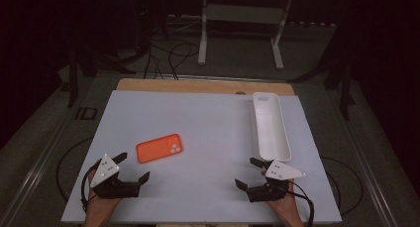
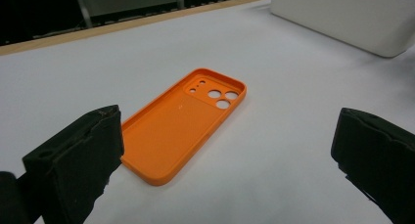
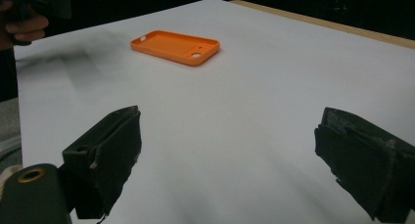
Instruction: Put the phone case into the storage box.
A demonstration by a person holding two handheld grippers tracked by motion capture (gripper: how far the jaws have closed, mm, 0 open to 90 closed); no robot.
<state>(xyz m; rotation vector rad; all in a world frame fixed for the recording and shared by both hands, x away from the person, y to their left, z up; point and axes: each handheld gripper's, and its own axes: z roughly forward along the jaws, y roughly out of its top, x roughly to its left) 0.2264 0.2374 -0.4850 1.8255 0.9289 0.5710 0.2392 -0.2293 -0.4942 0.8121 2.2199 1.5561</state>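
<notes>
My grippers, left point(image 1: 133, 166) and right point(image 1: 248, 173), both gape empty. Case point(image 1: 159, 148) lies flat; I expect jaws to skid it across the mat point(image 1: 208, 128).

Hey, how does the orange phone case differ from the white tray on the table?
The orange phone case is bright orange; the white tray is plain white. The phone case is shallow with camera cutouts at one end, while the tray is longer, with taller walls. The phone case lies at a slant close to the left gripper; the tray runs front to back on the right side, near the right gripper. Both are empty, lie open side up and are untouched.
</notes>
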